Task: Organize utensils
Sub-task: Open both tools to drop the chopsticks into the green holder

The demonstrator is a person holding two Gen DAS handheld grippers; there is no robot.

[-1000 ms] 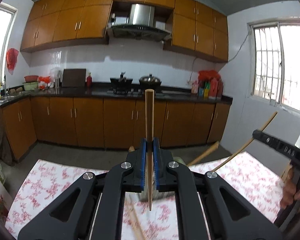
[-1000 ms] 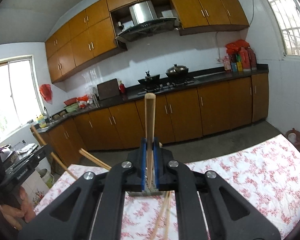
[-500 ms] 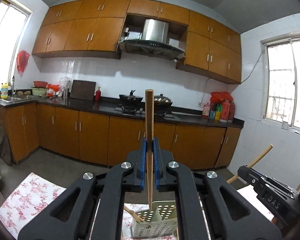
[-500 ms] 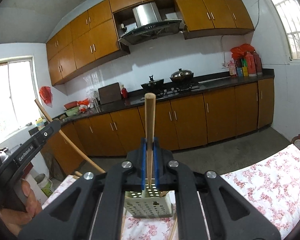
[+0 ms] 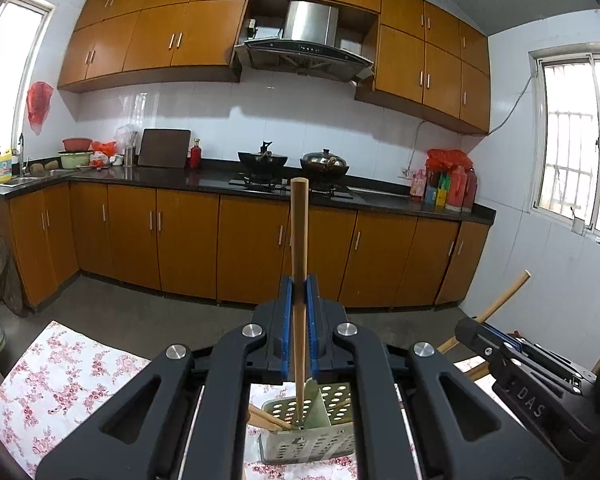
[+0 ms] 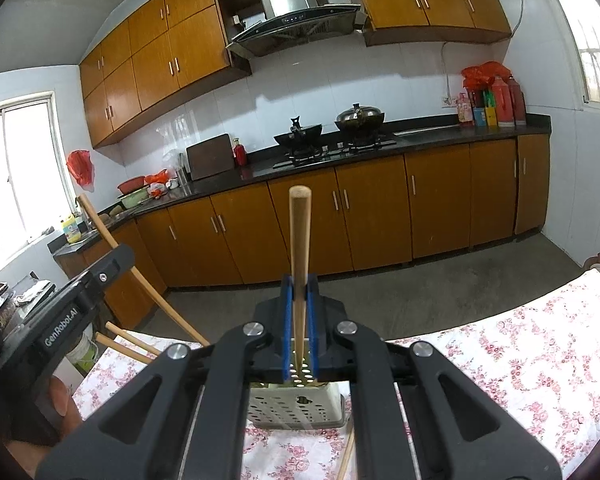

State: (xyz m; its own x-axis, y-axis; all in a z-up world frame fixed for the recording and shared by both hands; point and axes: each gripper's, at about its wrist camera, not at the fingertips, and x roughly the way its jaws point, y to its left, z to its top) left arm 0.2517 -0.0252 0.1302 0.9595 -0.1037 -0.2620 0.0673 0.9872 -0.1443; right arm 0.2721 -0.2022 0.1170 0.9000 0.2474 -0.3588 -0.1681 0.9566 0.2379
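My left gripper [image 5: 299, 286] is shut on a wooden chopstick [image 5: 299, 248] held upright, its lower tip over a pale perforated utensil holder [image 5: 308, 440] that has chopsticks leaning in it. My right gripper [image 6: 299, 284] is shut on another upright wooden chopstick [image 6: 299, 240] above the same holder [image 6: 296, 408]. The right gripper with its chopstick shows at the right of the left wrist view [image 5: 500, 344]. The left gripper shows at the left of the right wrist view [image 6: 112, 264].
The holder stands on a table with a red floral cloth [image 6: 520, 352]. A loose chopstick [image 6: 346, 456] lies on the cloth near the holder. Kitchen cabinets and a stove [image 5: 292, 184] are behind, across a grey floor.
Both grippers have tilted up and risen with their chopsticks. The holder has come into view below them, and the chopstick tips now hang over it.
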